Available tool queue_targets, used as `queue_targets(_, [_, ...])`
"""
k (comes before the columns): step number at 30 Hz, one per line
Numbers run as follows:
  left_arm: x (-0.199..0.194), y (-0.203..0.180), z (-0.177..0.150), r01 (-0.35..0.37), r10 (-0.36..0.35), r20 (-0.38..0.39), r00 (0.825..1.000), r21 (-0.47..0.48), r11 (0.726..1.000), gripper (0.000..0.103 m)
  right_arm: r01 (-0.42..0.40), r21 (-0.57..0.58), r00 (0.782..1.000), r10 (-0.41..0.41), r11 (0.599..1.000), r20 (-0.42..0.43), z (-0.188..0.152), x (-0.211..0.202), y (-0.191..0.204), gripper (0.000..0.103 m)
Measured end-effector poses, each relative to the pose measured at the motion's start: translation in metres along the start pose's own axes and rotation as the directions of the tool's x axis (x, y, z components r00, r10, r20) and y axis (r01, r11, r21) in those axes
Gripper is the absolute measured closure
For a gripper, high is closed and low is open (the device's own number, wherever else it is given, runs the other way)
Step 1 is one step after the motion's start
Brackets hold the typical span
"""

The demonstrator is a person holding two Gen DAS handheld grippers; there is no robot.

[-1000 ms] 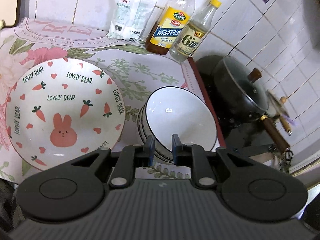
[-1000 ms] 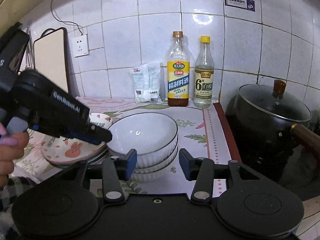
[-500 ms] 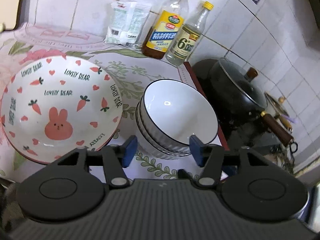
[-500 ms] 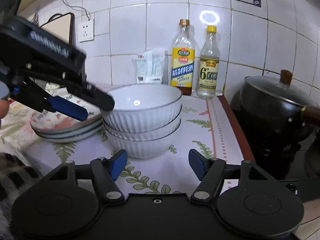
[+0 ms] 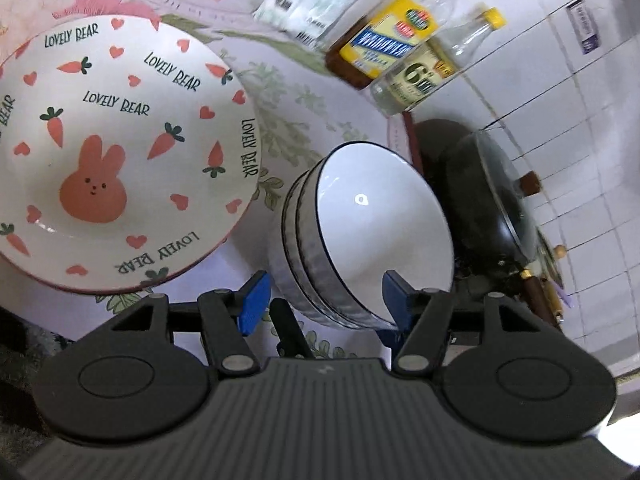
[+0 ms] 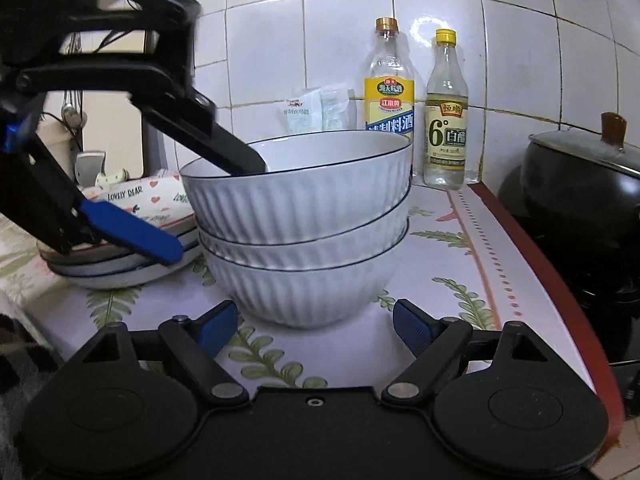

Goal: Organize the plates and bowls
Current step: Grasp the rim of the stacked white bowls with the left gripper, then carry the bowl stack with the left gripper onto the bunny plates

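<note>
Three white ribbed bowls sit nested on the floral countertop, also in the left wrist view. A stack of rabbit-and-carrot plates lies to their left, seen edge-on in the right wrist view. My left gripper is open, its jaws straddling the near rim of the top bowl; in the right wrist view one finger reaches inside the bowl and the other stays outside. My right gripper is open and empty, low in front of the bottom bowl.
A cooking wine bottle and a vinegar bottle stand against the tiled wall, with white packets to their left. A black lidded pot sits on the stove at the right. A red strip edges the countertop.
My left gripper opened from nearly shut and came down over the top bowl's rim. My right gripper opened wider and dropped low, close to the bowl stack.
</note>
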State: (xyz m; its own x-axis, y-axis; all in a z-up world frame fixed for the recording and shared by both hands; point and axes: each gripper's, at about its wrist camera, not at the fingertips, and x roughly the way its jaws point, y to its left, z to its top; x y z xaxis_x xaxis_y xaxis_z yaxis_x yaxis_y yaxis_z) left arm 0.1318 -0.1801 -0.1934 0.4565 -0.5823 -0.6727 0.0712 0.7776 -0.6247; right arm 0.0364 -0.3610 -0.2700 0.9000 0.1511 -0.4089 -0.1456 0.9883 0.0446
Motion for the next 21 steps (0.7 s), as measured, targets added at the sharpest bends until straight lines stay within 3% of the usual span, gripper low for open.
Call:
queue_targets(7, [0.019,-0.001,0.004,-0.071,0.069,-0.047,0.996,-0.037,0.997,0.049,-0.030,-0.059,0.999,0.031,0.998,0.008,0.002,0.008,-0.002,0.015])
queue_targets(12, [0.024,-0.002,0.005,-0.095,0.093,-0.045,0.995,-0.041,0.995,0.062,-0.049,-0.082,0.999,0.050,0.995,0.010,0.003,0.012,-0.003,0.014])
queue_targets(21, [0.029,0.001,0.002,-0.090,0.089,-0.026,0.996,-0.056,0.994,0.063,-0.060,-0.066,0.997,0.063,0.996,0.038,0.000,0.021,-0.003,0.013])
